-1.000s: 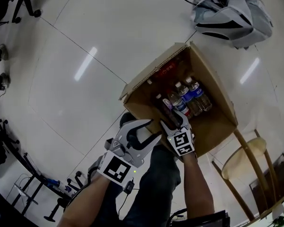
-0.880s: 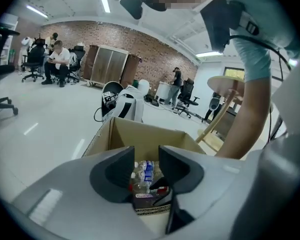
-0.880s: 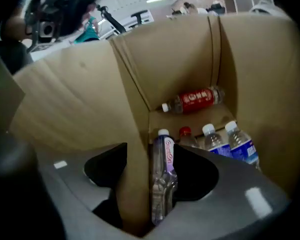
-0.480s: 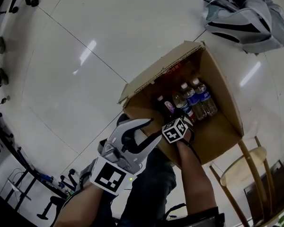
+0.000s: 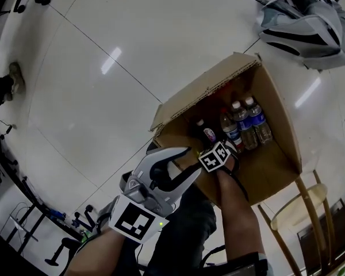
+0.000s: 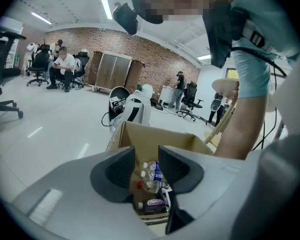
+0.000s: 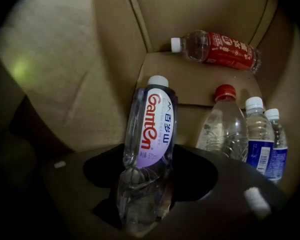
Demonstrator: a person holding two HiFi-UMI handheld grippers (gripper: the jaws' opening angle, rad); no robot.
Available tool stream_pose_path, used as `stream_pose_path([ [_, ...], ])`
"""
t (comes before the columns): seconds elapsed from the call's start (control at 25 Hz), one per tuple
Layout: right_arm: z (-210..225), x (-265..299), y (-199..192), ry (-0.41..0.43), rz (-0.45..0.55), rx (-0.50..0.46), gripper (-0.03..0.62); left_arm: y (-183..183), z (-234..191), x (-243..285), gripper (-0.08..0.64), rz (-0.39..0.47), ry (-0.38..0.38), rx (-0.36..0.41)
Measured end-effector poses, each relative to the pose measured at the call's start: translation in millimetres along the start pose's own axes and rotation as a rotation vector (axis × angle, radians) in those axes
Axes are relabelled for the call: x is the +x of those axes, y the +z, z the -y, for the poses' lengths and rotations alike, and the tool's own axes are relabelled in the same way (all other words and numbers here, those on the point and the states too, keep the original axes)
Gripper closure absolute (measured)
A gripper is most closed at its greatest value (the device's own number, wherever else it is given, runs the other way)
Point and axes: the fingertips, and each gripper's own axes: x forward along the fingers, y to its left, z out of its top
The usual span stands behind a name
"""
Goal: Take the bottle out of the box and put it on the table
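**A:** Where's the bottle sitting?

**B:** The purple-label bottle (image 7: 150,129) is sitting in the box (image 7: 65,59), cap toward 12 o'clock in the right gripper view. The right claw (image 7: 147,184) is pointing down onto it. Its jaws have just been opening and are standing wide, with the bottle's lower half between them and the pads not pressing. The left claw (image 5: 191,160) is hovering at the box's 8 o'clock edge, jaws apart and empty.

**A:** How's it handling?

**B:** I'm judging it as thin clear plastic, slick, denting if over-squeezed, with some weight if full. I'm aiming for the labelled waist, not the crinkled base.

**A:** Are the views agreeing?

**B:** The right gripper view is giving me the pad gaps and the neighbours: red-label bottle (image 7: 220,48) at 1 o'clock, red-cap bottle (image 7: 225,126) at 3, two blue-label bottles (image 7: 260,134) beyond. The head view is hiding those jaws but showing the box resting on the floor (image 5: 103,68). I'm not seeing a table anywhere.
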Motion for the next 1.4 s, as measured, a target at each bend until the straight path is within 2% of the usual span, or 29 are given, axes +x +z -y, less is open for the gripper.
stream_pose_path([
  [0.16,1.5,-7.3,2.4,0.023,0.009,0.008,0.312,2.2,8.4,-4.0,0.402,-0.018,-0.001,0.0],
  [0.24,6.2,-20.8,3.8,0.005,0.048,0.02,0.323,10.8,15.2,-6.6,0.402,-0.006,-0.002,0.01],
  [0.44,8.9,-84.3,29.6,-0.013,0.288,0.112,0.331,30.8,31.9,-14.3,0.402,0.005,-0.001,0.05],
  [0.6,8.2,-156.8,56.2,-0.035,0.457,0.142,0.33,56.5,44.7,-28.1,0.404,0.008,0.001,0.052],
  [0.72,10.4,-218.6,74.1,-0.063,0.565,0.151,0.33,83.7,54.8,-43.1,0.407,0.016,-0.006,0.07],
  [0.88,10.2,-314.9,86.9,-0.09,0.708,0.203,0.33,134.8,63.1,-76.4,0.426,0.081,0.015,0.009],
  [1.04,7.3,-426.7,98.5,-0.123,0.901,0.233,0.327,185.9,69.4,-102.9,0.437,0.105,0.013,0.084],
  [1.24,-18.2,-579.3,94.0,-0.202,1.138,0.176,0.327,252.9,94.6,-142.6,0.454,0.142,-0.019,0.124],
  [1.4,-37.9,-689.9,88.4,-0.272,1.305,0.266,0.327,301.3,116.3,-173.8,0.506,0.199,-0.058,0.158],
])
